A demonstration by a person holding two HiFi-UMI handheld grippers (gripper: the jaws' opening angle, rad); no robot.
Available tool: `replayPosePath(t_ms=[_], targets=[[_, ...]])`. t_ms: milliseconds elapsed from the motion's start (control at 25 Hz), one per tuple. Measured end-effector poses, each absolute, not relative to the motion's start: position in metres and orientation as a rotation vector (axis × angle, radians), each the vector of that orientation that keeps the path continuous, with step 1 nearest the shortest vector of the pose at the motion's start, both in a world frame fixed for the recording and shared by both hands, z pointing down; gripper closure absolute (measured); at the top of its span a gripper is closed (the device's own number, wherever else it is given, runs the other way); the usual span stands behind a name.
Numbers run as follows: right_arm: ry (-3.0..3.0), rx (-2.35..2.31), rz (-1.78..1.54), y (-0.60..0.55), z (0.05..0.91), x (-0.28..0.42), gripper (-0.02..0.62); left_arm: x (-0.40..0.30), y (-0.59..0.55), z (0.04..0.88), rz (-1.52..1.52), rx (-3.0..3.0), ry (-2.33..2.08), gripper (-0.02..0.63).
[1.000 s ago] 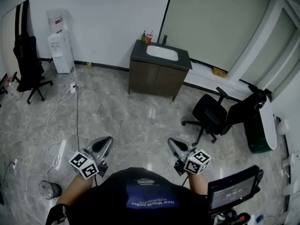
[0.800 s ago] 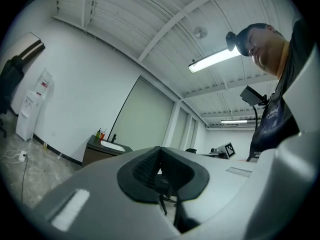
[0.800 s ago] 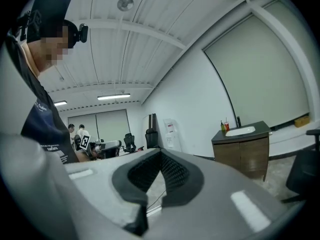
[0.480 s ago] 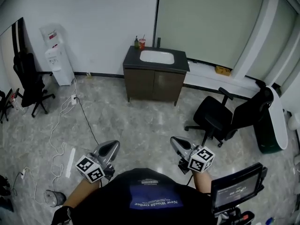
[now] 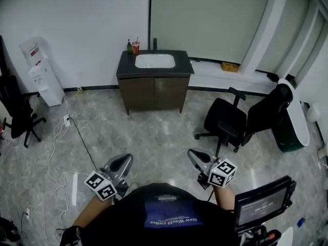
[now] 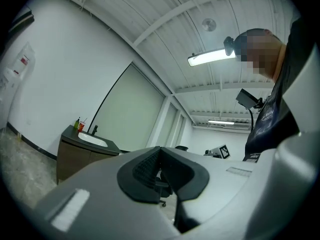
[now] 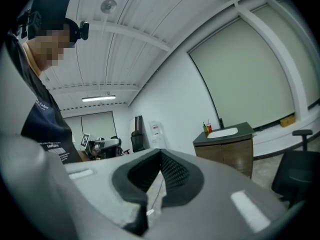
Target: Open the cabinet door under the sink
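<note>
Two grippers, both closed on nothing, are well apart from the sink cabinet [image 5: 154, 92], which stands across the floor [image 5: 154, 137] with its cabinet doors [image 5: 139, 93] shut. The left gripper [image 5: 124, 159] and the right gripper [image 5: 193, 156] each have their tips pressed together.

As I judge it, no handle shows on the doors from here, so jaws arriving closed could skid off a panel edge. The office chair [image 5: 229, 122] beside the path on the right and the cable [image 5: 77, 137] lying on the left could catch a foot.

Both hands are held low in front of the person's body, grippers roughly level and aimed toward the cabinet.
</note>
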State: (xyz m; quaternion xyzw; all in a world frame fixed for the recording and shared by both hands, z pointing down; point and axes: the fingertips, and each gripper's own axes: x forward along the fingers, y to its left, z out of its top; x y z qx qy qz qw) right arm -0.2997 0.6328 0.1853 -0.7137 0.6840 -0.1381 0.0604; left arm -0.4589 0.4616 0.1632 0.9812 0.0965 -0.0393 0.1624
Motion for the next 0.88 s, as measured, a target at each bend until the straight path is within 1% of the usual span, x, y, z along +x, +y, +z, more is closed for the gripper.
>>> replayPosePath(t_ms=[200, 520, 760, 880], targets=[[1.968, -2.253, -0.378, 0.585, 0.169, -0.279, 0.595, -0.428, 0.399, 0.156, -0.119, 2.765, 0.366, 0.604], [1.957, -2.308, -0.370, 0.474, 0.160, -0.272, 0.595, -0.417, 0.281, 0.152, -0.134, 2.751, 0.398, 0.604], [1.975, -2.314, -0.414, 0.421, 0.162, -0.265, 0.595, -0.407, 0.229, 0.159, -0.147, 2.740, 0.376, 0.605], [1.997, -2.308, -0.434, 0.400, 0.169, -0.250, 0.595, -0.398, 0.210, 0.168, -0.139, 2.726, 0.352, 0.605]])
